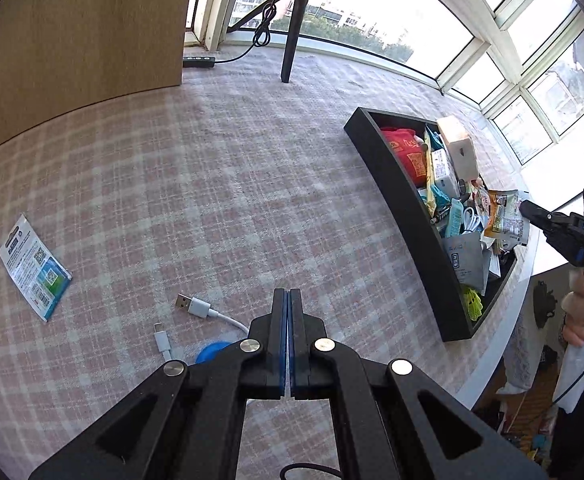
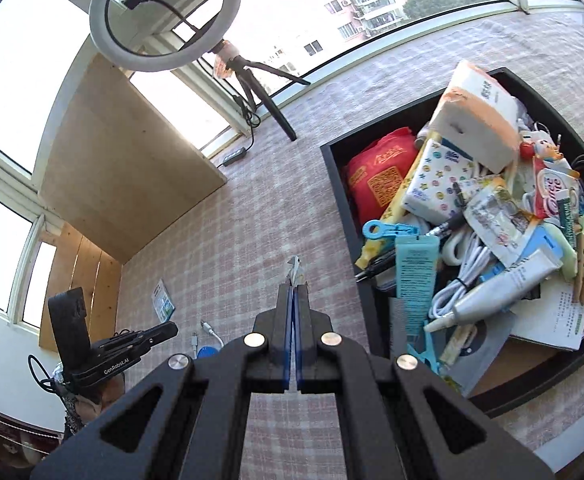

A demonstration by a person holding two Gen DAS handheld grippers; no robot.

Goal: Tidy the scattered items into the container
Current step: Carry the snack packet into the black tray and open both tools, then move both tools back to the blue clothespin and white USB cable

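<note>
The black tray [image 1: 396, 192] [image 2: 342, 196] is full of packets, cables and tubes. My right gripper [image 2: 293, 292] is shut on a snack packet [image 1: 506, 216], held at the tray's near side; only the packet's edge [image 2: 295, 268] shows past the fingertips in the right wrist view. My left gripper [image 1: 288, 296] is shut and empty above the checked cloth. A white USB cable [image 1: 200, 308] [image 2: 208, 332] with a blue disc [image 1: 212, 352] lies just left of it. A blue-and-white card [image 1: 34, 268] [image 2: 163, 300] lies at the far left.
A wooden board [image 1: 72, 40] [image 2: 128, 168] stands at the back left. A ring light on a tripod [image 2: 164, 20] [image 1: 292, 40] stands near the window with a black power strip [image 1: 199, 61]. The table edge [image 1: 504, 320] drops off at the right behind the tray.
</note>
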